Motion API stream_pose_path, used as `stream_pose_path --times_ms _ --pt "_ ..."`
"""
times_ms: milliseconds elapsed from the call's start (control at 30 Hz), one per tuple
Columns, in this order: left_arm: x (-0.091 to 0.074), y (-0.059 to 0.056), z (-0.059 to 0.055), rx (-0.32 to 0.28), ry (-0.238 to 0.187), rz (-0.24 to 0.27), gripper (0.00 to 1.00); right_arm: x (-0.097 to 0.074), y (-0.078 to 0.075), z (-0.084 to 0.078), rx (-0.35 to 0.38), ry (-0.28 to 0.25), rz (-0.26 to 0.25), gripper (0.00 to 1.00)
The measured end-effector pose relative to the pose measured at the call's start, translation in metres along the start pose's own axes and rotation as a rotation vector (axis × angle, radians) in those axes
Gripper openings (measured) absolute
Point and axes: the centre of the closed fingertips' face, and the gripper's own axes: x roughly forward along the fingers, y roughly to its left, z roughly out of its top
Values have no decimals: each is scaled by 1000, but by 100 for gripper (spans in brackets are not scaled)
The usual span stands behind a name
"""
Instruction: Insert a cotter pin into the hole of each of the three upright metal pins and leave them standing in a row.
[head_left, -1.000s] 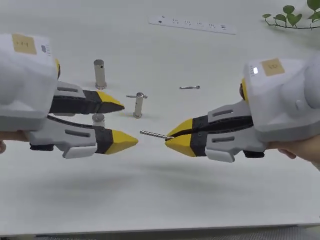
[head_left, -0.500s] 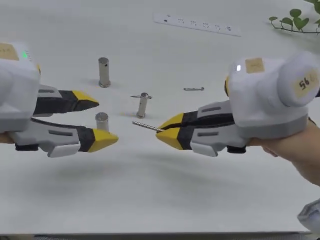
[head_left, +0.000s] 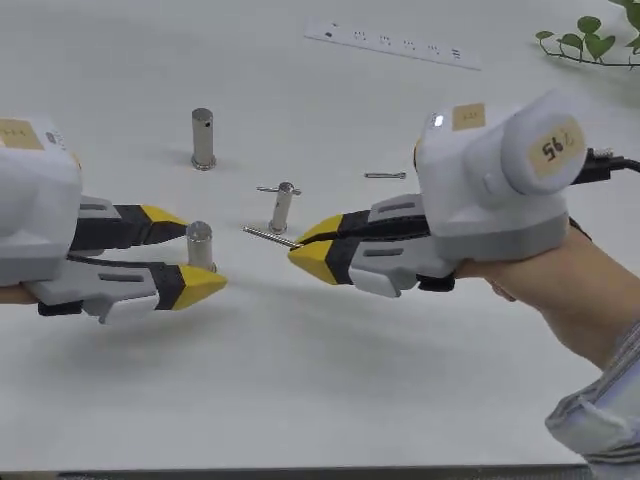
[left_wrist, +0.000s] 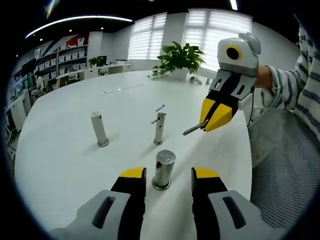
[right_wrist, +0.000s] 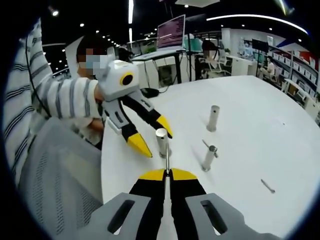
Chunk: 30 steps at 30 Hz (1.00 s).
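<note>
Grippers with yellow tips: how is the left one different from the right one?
The left gripper has open jaws, one on each side of a standing metal post. The right gripper is shut on a thin cotter pin that sticks out toward that post. Both have yellow tips and white bodies.

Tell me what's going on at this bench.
A person works with a claw in each hand. The right claw is shut on a cotter pin, with the pin's tip aimed toward the nearest metal pin. That pin stands between the open jaws of the left claw, not gripped. The middle pin has a fitted cotter pin through it. The far pin has none, and a spare cotter pin lies on the table.
</note>
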Motion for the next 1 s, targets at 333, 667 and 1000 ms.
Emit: stream_pose_path --times_ms 333,667,1000 --pt "4 0 -5 6 11 9 25 9 0 -5 6 26 15 4" --pt "8 4 -3 13 -1 37 13 16 2 -5 -13 47 37 4" --pt "9 4 -4 11 -1 38 12 19 4 0 -22 41 49 4"
